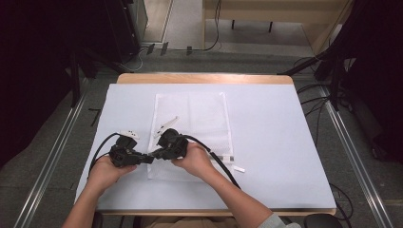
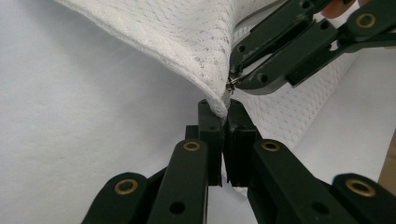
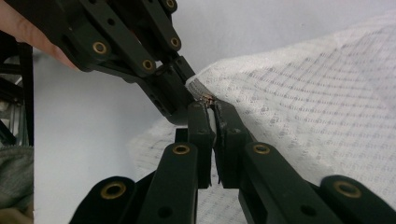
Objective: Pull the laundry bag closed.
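From the high view, a white mesh bag (image 1: pixel 192 128) lies flat on a white-covered table (image 1: pixel 275 142), with both grippers meeting at its near left corner. In the left gripper view, the left gripper (image 2: pixel 225 108) is clamped on the bag's corner edge. In the right gripper view, the right gripper (image 3: pixel 211 103) pinches a small metal zipper pull (image 3: pixel 208 99). Judging by this, unzipping is only starting; the bag looks mostly closed.

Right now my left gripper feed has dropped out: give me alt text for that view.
The left gripper is shut on the corner of a white mesh bag, lifting it off the white table cover. Just above, the right gripper pinches a small metal zipper pull at the bag's edge.
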The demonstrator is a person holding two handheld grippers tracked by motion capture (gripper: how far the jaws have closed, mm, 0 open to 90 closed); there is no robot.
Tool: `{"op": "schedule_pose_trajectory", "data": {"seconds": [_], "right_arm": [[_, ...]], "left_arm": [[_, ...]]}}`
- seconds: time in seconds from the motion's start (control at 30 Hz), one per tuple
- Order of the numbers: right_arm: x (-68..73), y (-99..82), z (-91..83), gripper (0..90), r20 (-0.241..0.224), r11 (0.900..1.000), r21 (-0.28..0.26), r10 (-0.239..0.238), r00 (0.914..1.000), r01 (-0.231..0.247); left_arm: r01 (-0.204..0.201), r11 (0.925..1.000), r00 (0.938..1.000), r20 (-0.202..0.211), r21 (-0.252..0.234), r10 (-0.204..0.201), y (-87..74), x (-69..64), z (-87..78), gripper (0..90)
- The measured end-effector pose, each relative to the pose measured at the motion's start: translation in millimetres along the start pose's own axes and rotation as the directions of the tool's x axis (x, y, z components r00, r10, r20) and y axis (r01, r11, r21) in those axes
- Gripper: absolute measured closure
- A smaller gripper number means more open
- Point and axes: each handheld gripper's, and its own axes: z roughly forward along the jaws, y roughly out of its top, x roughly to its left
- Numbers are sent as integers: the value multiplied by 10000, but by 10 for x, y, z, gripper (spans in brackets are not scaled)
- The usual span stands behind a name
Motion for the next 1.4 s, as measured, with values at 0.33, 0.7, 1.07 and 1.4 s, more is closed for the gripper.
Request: {"op": "schedule_pose_trajectory", "data": {"seconds": [0.33,0.7,1.07,1.4], "right_arm": [[-13,-44,14,882,187,10000,13,-99,9998,98],[-102,-142,-14,881,255,9998,58,208,9995,-210],[-161,-235,-65,881,416,9992,211,343,9985,-352],[-214,-299,-141,881,536,9989,198,423,9977,-435]], "left_arm": [[116,9999,9999,94,-113,-115,-8,15,-26,883],[66,9998,10000,10,-206,-66,-34,30,-45,881],[97,9998,9999,95,-198,-95,-46,40,-55,880],[143,9993,9997,210,-342,-136,-62,45,-72,879]]}}
